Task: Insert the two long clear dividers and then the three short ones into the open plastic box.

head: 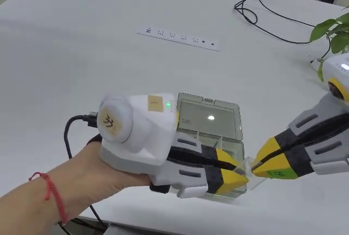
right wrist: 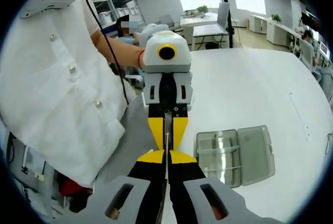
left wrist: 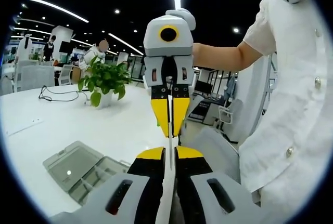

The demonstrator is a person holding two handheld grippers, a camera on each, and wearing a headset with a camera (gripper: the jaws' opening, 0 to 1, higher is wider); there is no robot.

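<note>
**First speaker:** So, where is the clear divider point(head: 248, 164) to be found?

**Second speaker:** It is held edge-on just beside the near right corner of the open plastic box point(head: 210, 131), as seen in the head view. One end is clamped by the left hand-held gripper point(head: 240, 172), whose jaws are pressed together on the thin sheet. The other end is pinched in the same way by the right hand-held gripper point(head: 256, 165).

**First speaker:** How are the two set to each other?

**Second speaker:** They are pointed tip to tip, very close, and the sheet is seen as a fine line between them in both gripper views.

**First speaker:** And the box?

**Second speaker:** It is laid on the white counter point(head: 82, 55) with its lid folded flat behind it, and it is partly hidden by the left hand-held gripper in the head view. Clear partitions can be made out across its tray in the right gripper view, though their number cannot be told.

**First speaker:** What else is seen?

**Second speaker:** A power strip point(head: 177, 37) is laid farther back, and a potted plant point(left wrist: 104, 81) is stood on the counter.
</note>
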